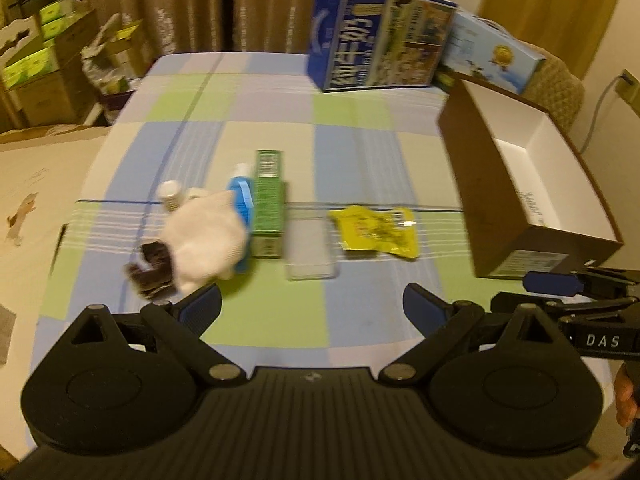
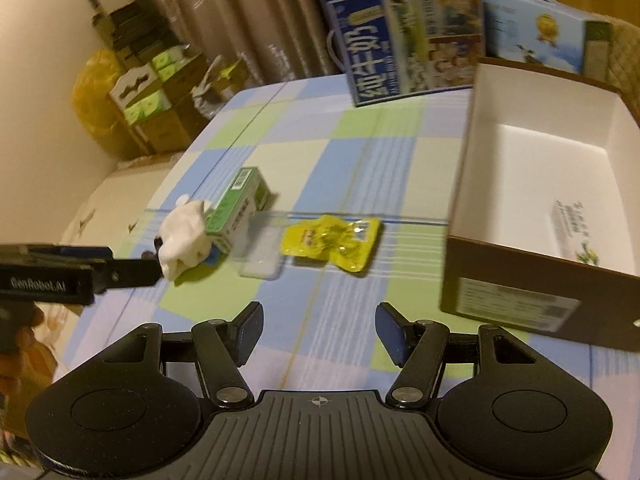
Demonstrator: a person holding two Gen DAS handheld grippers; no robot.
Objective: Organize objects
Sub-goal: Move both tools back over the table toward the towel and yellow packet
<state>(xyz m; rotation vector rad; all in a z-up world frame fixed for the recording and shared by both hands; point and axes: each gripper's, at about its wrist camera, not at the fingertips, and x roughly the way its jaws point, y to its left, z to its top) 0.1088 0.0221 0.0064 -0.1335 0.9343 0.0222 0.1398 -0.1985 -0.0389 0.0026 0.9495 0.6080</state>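
Your left tongs [image 1: 312, 306] hang wide open over the checked cloth of the desk [image 1: 352, 128], holding nothing. Your right tongs [image 2: 319, 330] are spread just as wide and are empty too.

A row of things lies across the middle of the desk. At the left end is a small white bottle [image 1: 170, 194], with a white cloth [image 1: 204, 236] heaped just in front of it and a dark scrap [image 1: 154, 270] at the cloth's near edge. A blue bottle [image 1: 240, 200] lies against the cloth, touching a green carton [image 1: 269, 204] on its right. Next comes a clear plastic case [image 1: 310, 248], then a yellow packet [image 1: 376, 232] a little apart from it.

The open brown box [image 2: 536, 296] with a white inside stands at the right of the desk, and nothing shows in it. Two blue milk cartons [image 1: 380, 36] stand at the far edge, the right one just behind the box.

From the right wrist view, your left tongs reach in near the white cloth.
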